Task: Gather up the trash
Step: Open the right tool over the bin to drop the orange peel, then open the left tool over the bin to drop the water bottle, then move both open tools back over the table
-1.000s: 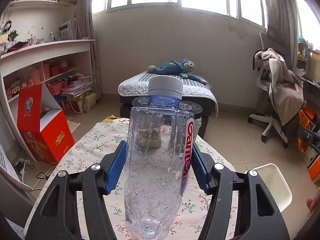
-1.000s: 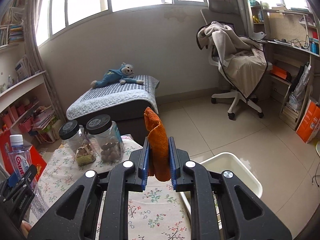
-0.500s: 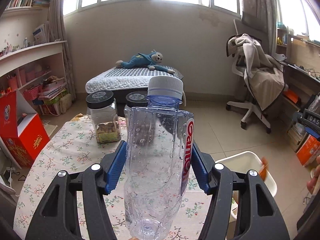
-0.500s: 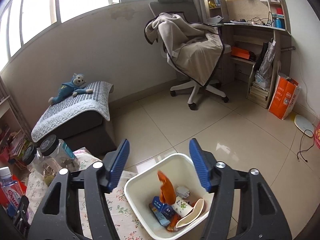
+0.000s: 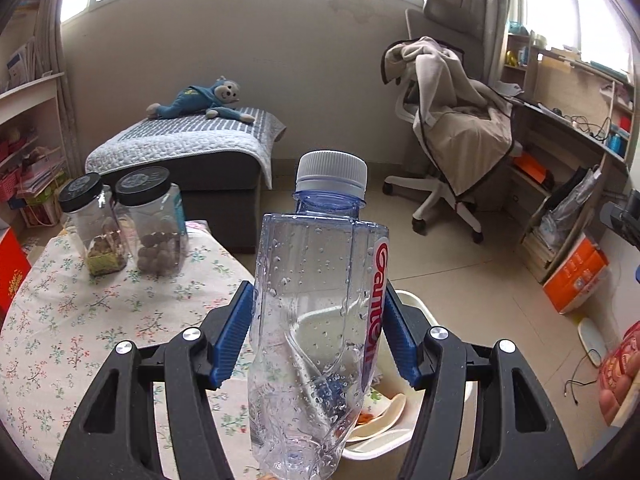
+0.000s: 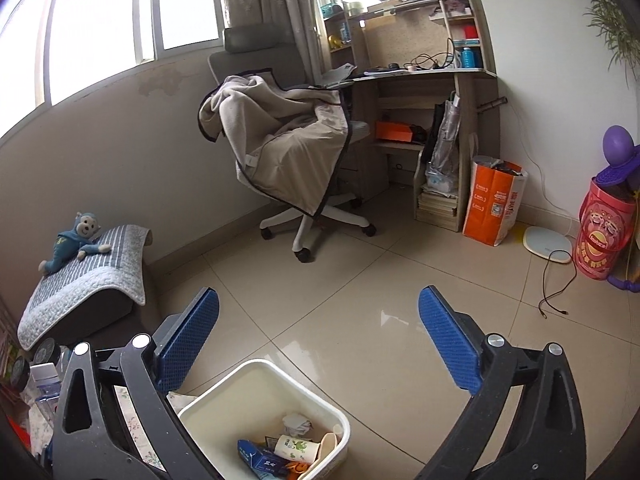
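My left gripper [image 5: 316, 336] is shut on an empty clear plastic water bottle [image 5: 316, 320] with a white cap and a red label, held upright over the table edge. Behind and below it the white trash bin [image 5: 416, 308] shows, partly hidden by the bottle. My right gripper [image 6: 318, 344] is open and empty above the floor, just past the same white trash bin [image 6: 260, 400], which holds paper cups, a blue packet, crumpled paper and orange scraps. The bottle also shows at the left edge of the right wrist view [image 6: 40, 384].
A table with a floral cloth [image 5: 80, 320] carries two black-lidded jars [image 5: 152, 224]. A bench with a blue toy monkey [image 5: 196, 100], an office chair draped with a blanket [image 6: 280, 140], a desk with shelves [image 6: 420, 80] and an orange bag [image 6: 492, 200] stand around the tiled floor.
My right gripper let go of the orange scrap into the bin, opened wide and swung right. My left gripper carried the bottle to the right, toward the bin.
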Motion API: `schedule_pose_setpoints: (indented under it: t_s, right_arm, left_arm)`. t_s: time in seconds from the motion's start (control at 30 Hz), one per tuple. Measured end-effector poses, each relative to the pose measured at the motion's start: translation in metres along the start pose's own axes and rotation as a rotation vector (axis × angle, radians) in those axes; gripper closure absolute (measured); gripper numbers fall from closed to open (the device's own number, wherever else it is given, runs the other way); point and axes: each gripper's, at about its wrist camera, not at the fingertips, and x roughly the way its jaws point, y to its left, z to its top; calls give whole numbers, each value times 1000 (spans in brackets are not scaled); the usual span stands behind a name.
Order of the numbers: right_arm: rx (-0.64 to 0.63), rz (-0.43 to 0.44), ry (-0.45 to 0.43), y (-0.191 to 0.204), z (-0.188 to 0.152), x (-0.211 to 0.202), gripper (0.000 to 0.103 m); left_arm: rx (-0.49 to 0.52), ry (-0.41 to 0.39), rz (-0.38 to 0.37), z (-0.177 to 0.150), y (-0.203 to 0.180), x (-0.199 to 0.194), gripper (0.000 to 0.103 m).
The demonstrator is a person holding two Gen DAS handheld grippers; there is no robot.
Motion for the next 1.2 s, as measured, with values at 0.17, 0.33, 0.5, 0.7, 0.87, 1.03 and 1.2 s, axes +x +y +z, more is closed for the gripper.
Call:
schedule_pose_setpoints:
  t_s: [0.17,0.33,0.5,0.7,0.87,1.03,1.2]
  right_arm:
    - [30,-62,-4,-28,6,3,7]
    - [54,-110,-23,-47,7,-4,7]
    - [50,-94,-25,-40,2,-13,7]
    - [6,-37,-150,-9,-6,-60,7]
    - [-1,111,-197,22,-19,-105,7]
    - [-72,199,-243,59,-41,-137,7]
    - [-181,253,-210,100,-62,-150,7]
  left_arm:
    - [23,49,-58,14,-41,24,41]
    - [65,70,-76,25,-67,31,17]
    - [119,39,-58,25,-65,10,11]
    - [101,-90,31,30,-22,-43,7]
    - [143,-283,180,30,18,-103,7]
    - [101,-218,251,25,73,-127,7]
    - [-16,-219,307,5,131,-145,7]
